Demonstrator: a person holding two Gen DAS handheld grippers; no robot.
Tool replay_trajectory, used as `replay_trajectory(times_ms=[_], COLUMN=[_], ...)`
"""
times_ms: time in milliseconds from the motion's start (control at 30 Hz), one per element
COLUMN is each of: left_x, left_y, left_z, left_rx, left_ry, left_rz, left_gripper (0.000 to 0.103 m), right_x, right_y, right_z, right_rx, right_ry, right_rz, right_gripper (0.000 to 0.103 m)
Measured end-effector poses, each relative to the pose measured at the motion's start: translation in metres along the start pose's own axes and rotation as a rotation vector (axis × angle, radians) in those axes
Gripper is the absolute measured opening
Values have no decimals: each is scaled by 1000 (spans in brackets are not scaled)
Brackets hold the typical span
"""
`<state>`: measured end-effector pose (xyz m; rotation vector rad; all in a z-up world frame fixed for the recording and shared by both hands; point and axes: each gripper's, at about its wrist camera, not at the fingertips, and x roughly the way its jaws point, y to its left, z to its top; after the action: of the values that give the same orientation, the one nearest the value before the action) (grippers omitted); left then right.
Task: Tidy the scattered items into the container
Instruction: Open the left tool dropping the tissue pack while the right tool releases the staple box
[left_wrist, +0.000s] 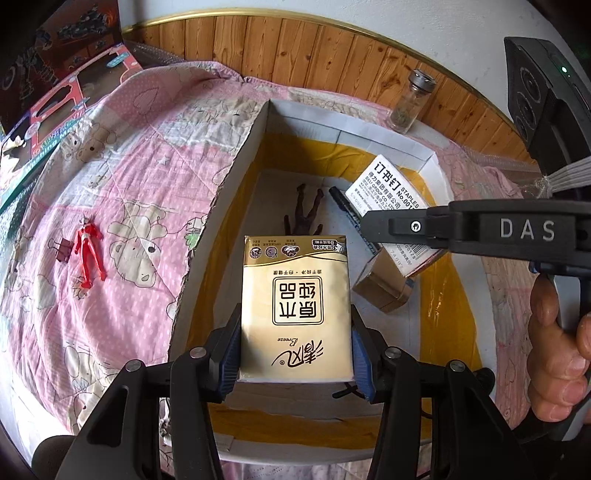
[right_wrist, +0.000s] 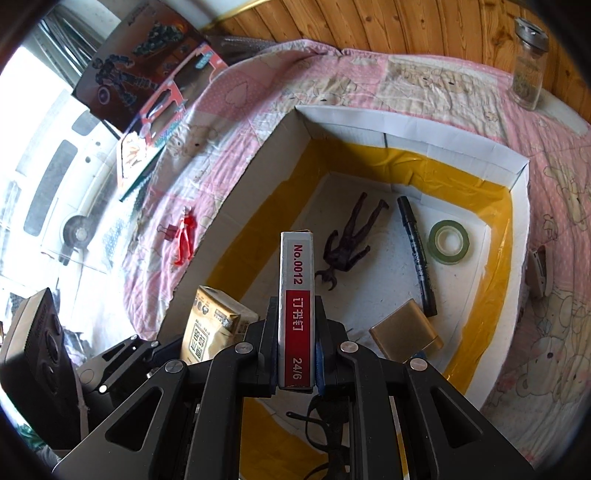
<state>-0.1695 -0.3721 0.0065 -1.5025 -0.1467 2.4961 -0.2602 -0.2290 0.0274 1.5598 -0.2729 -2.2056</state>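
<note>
My left gripper (left_wrist: 295, 350) is shut on a cream tissue pack (left_wrist: 295, 306), held above the open cardboard box (left_wrist: 221, 206) lined with yellow tape. My right gripper (right_wrist: 297, 354) is shut on a staples box (right_wrist: 297, 295), also over the box; in the left wrist view the staples box (left_wrist: 388, 184) shows under the right gripper's arm. Inside the cardboard box (right_wrist: 369, 122) lie a dark figure (right_wrist: 347, 243), a black marker (right_wrist: 417, 254), a tape roll (right_wrist: 448, 242) and a small brown box (right_wrist: 406, 334). A red figure (left_wrist: 88, 254) and a binder clip (left_wrist: 61, 247) lie on the pink quilt left of the box.
A glass jar (left_wrist: 410, 103) stands by the wooden wall behind the box. Toy packaging (left_wrist: 66, 99) rests at the quilt's far left. A stapler-like item (right_wrist: 539, 273) lies right of the box. A hand (left_wrist: 557, 347) holds the right gripper's handle.
</note>
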Motion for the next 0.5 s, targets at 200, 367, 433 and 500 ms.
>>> replay_trajectory(times_ms=[200, 367, 433, 500], left_x=[2, 4, 4, 1], left_y=[1, -2, -1, 3], left_z=[0, 0, 0, 0], left_rx=[5, 23, 25, 11], left_ry=[-6, -7, -8, -14], left_rz=[9, 30, 36, 39], left_gripper=[52, 54, 54, 56], right_x=[13, 21, 23, 23], right_y=[0, 0, -3, -6], right_z=[5, 6, 6, 6], right_rx=[4, 10, 23, 35], right_ry=[18, 28, 27, 23], right_rz=[-10, -6, -7, -8], right_gripper=[15, 19, 21, 22])
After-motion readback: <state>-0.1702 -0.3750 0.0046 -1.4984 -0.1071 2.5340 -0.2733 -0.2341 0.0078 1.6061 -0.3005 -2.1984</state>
